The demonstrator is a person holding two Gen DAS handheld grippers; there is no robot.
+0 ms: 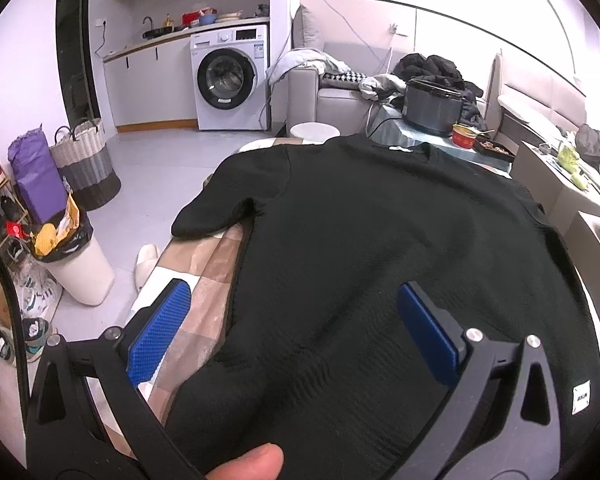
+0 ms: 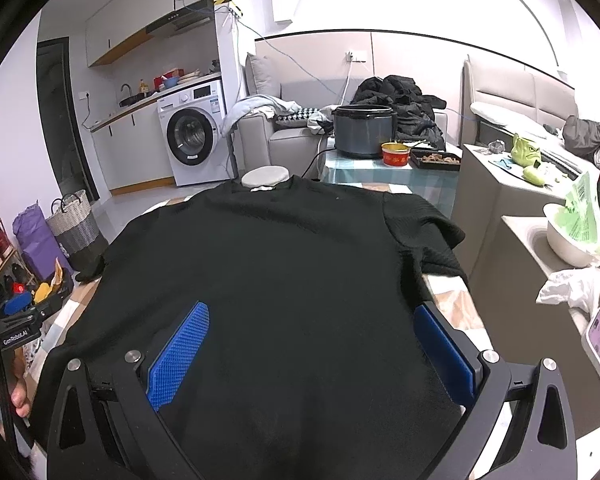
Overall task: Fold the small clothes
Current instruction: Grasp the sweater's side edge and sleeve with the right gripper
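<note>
Black ribbed knit short-sleeved top [image 1: 360,240] lies flat on the checked pastel tablecloth [image 1: 204,280], collar at 12 o'clock; left gripper [image 1: 292,332] and right gripper [image 2: 312,344] hover over the hem, jaws apart, nothing held; best to pinch both hem corners evenly before folding toward 12.

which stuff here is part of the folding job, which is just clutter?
Job: black shirt, left claw, right claw, both open.
Clutter: washing machine, rice cooker, red bowl, woven basket, trash bin.
</note>
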